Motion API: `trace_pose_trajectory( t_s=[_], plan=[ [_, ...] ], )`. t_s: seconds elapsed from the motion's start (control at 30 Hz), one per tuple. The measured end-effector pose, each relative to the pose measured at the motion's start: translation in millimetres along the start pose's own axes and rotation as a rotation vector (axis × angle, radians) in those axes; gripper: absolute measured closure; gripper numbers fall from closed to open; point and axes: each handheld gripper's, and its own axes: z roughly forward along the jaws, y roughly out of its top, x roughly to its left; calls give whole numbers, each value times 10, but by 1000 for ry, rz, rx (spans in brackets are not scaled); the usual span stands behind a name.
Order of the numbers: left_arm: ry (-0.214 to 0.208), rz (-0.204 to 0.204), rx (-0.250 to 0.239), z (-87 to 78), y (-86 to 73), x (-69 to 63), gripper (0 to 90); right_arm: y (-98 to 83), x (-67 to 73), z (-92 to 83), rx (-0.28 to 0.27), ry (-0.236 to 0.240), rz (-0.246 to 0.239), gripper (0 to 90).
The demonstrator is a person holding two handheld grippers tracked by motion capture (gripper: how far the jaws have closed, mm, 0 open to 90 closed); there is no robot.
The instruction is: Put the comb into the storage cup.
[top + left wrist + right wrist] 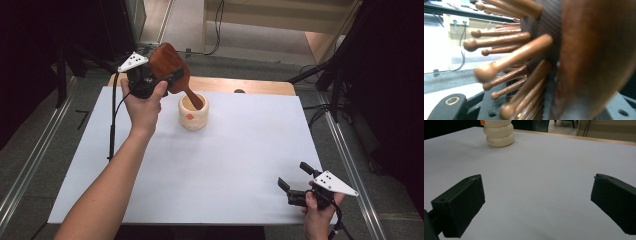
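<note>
A lab-like recording space: dark curtains (30, 60), floor rails (35, 160), loose cables (217, 30), white-topped table (225, 165).

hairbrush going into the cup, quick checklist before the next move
1. Left gripper shut on the wooden hairbrush: ok.
2. Handle tip inside the cream cup's mouth: ok.
3. Cup upright on the white table: ok.
4. Handle touching the cup's bottom: cannot tell, hidden inside.
5. Right gripper open, holding nothing, well away from the cup: ok.
6. Brush upright enough to stand when released: not ok, it leans away from the cup.
</note>
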Motion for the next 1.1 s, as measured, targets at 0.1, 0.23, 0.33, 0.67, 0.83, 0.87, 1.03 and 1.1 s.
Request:
trace_pose_trajectory(
  t_s=[0.1,0.23,0.33,0.67,0.83,0.87,1.03,1.1],
  plan=[
    [11,-6,-3,10,2,33,560,-1,-1,0,-2,0,-1,0],
    [20,-3,-14,10,8,68,559,-2,-7,-3,-2,-2,1,0],
    [28,0,-18,13,9,95,558,-2,-8,-2,-2,-2,2,0],
    [80,-3,-9,64,-63,189,557,-1,-6,-3,-3,-2,5,0],
    [97,-6,10,107,-141,231,555,1,-6,-4,-4,-2,1,0],
    [100,-10,12,112,-151,235,555,1,-6,-4,-4,-2,1,0],
    [112,-18,24,145,-221,267,555,-1,-9,-4,-4,-3,3,0],
    [116,-20,28,159,-248,277,555,-1,-10,-3,-4,-3,3,0]
  ],
)
